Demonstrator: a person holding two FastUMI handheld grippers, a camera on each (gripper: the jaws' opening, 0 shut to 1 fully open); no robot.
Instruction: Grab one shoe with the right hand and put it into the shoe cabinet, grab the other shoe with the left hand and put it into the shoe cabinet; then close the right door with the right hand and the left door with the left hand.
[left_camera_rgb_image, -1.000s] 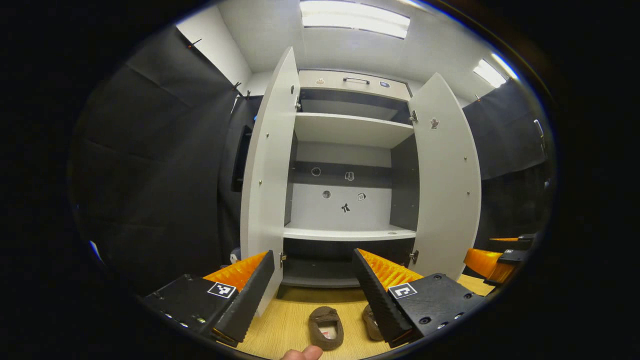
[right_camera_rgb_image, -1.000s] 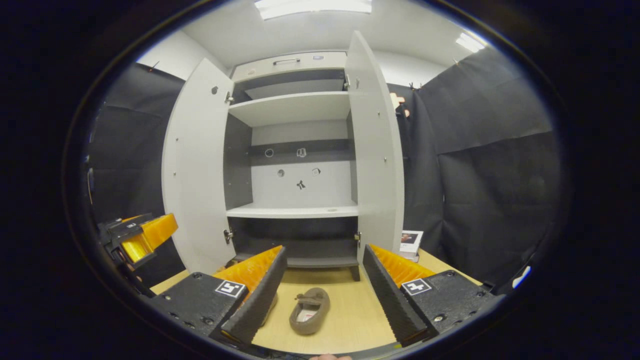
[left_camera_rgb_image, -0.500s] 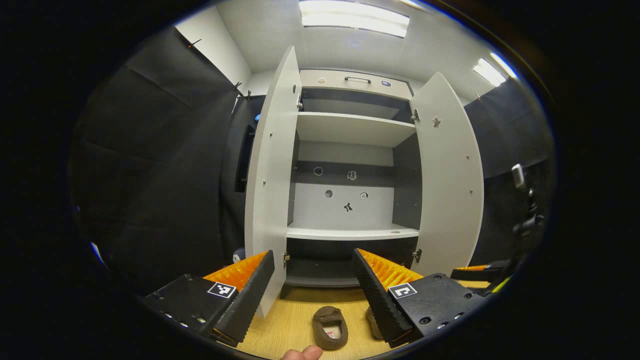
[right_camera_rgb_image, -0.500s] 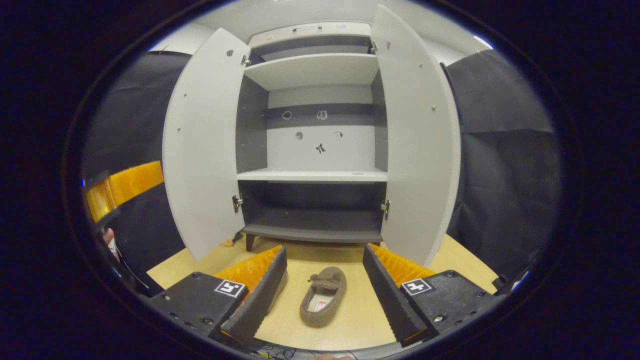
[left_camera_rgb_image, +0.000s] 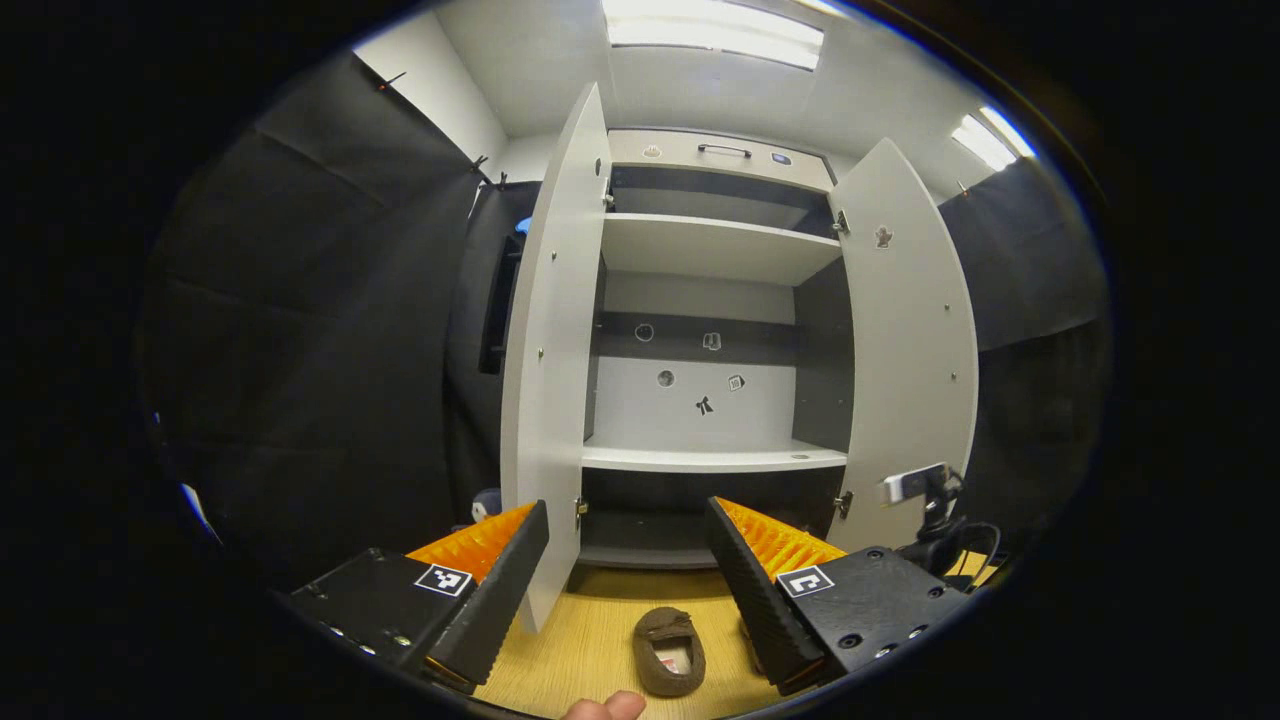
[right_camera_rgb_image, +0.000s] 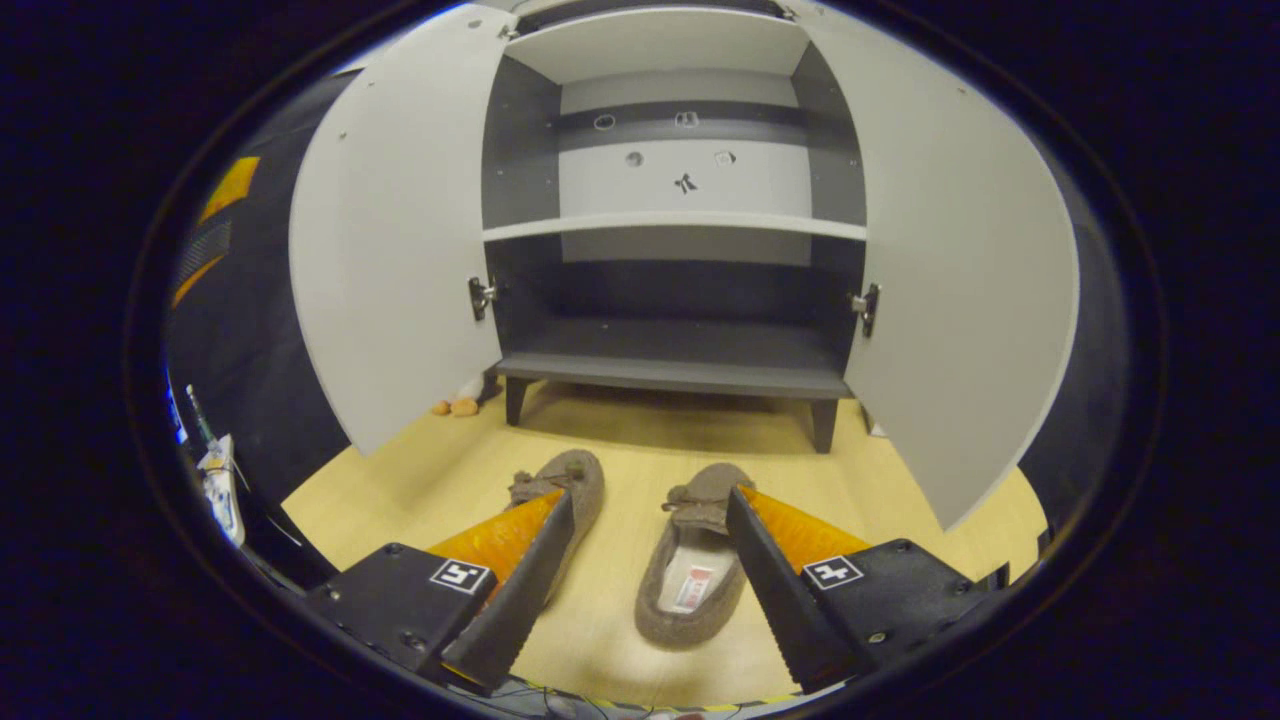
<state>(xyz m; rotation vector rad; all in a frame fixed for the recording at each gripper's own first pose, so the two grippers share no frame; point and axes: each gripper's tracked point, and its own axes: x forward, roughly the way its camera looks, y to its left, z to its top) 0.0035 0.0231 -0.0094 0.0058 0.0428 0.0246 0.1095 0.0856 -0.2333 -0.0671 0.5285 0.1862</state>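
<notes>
Two shoes (right_camera_rgb_image: 690, 560) side by side on the floor (right_camera_rgb_image: 420, 490) before the open cabinet (right_camera_rgb_image: 670, 365).

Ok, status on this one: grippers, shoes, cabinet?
Right gripper open, low over brown slipper shoes. Left gripper open, empty. White shoe cabinet doors open, nothing blocking.

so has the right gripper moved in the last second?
Yes. The right gripper has dropped and tilted toward the shoes: the cabinet sits higher in its view, with more floor showing.
</notes>
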